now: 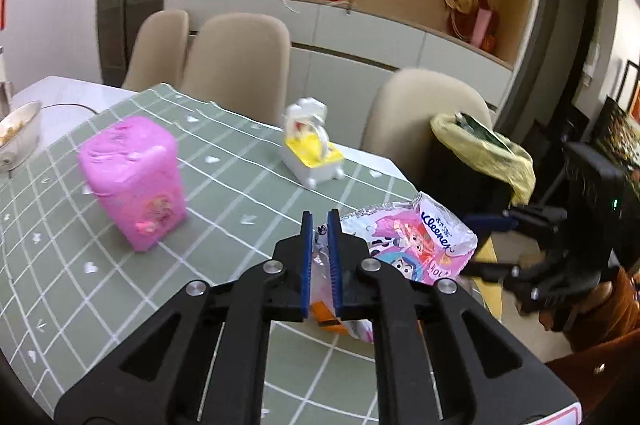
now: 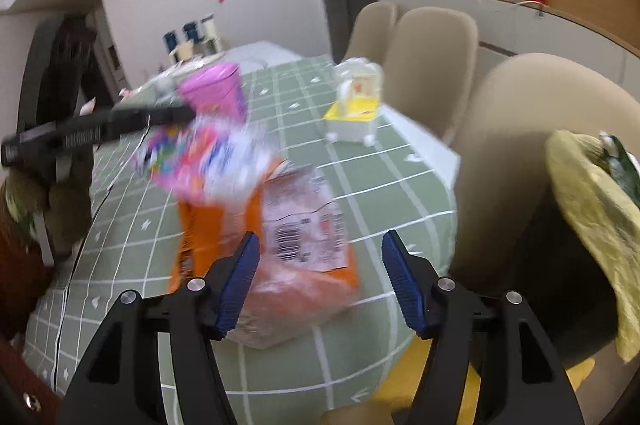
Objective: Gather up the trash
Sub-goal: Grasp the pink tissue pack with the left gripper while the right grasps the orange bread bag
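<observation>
1. The bench (image 1: 100,289), under a green checked cloth, carries a pink box (image 1: 134,181) and a white and yellow toy tub (image 1: 312,161).
2. A black bin (image 1: 468,169) beside the bench has a yellow liner and a dark packet sticking out at its rim.
3. An orange wrapper (image 2: 280,245) lies near the bench edge.
4. The left claw (image 1: 320,221) is clamped on a crumpled pink tissue wrapper (image 1: 420,245).
5. The right claw (image 2: 316,249) gapes wide over the orange wrapper, gripping nothing.

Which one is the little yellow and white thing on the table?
Find the green checked tablecloth on the table. Past the tall pink box, near the far edge by the beige chairs, stands a small white tub-shaped toy on little feet. It alone has a yellow top and white looped pieces sticking up.
</observation>
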Demonstrator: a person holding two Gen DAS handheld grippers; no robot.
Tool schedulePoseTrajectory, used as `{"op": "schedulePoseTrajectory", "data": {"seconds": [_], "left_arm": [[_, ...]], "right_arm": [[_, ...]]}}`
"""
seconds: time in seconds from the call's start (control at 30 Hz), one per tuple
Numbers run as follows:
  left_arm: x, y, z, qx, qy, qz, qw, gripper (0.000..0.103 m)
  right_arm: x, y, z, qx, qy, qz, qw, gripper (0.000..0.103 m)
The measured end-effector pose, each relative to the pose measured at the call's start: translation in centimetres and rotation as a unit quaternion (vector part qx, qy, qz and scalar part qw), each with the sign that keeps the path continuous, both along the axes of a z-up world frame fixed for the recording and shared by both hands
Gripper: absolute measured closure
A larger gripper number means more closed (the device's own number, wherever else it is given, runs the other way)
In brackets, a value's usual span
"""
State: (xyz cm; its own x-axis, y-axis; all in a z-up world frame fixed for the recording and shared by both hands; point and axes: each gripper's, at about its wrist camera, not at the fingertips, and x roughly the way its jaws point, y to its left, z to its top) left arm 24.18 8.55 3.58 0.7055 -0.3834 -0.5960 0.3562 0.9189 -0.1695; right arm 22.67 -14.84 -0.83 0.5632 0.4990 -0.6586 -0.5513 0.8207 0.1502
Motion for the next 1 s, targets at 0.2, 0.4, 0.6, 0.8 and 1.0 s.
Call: {"op": "schedulePoseTrajectory", "data": {"seconds": [0.2,0.4,0.6,0.8,1.0], "left_arm": [[0.1,3.6,0.1,-0.01,0.01,0.043,0.999,0.096],[-0.6,7.1,-1.3,-0.011,0.033,0.072,0.9968,0.096],[-0.4,8.7,-2.7,-0.013,0.059,0.083,0.9948,0.096],[-0.3,7.5,-3.4,-0.005,0.067,0.071,0.9952,0.096],[0.0,7.5,-3.6,-0.004,0.07,0.074,0.9948,0.096]], "right_arm": [[0.5,1.9,0.5,-0.019,-0.011,0.021,1.0,0.043],[4.2,1.8,-1.5,-0.009,0.056,0.009,0.998,0.043],[3.8,3.5,-2.9,-0.04,0.067,0.03,0.996,0.042],[2.9,4.5,-3.1,-0.08,0.037,0.055,0.995,0.046],[1.5,4.4,-1.5,-0.04,0.013,0.07,0.997,0.094]]}}
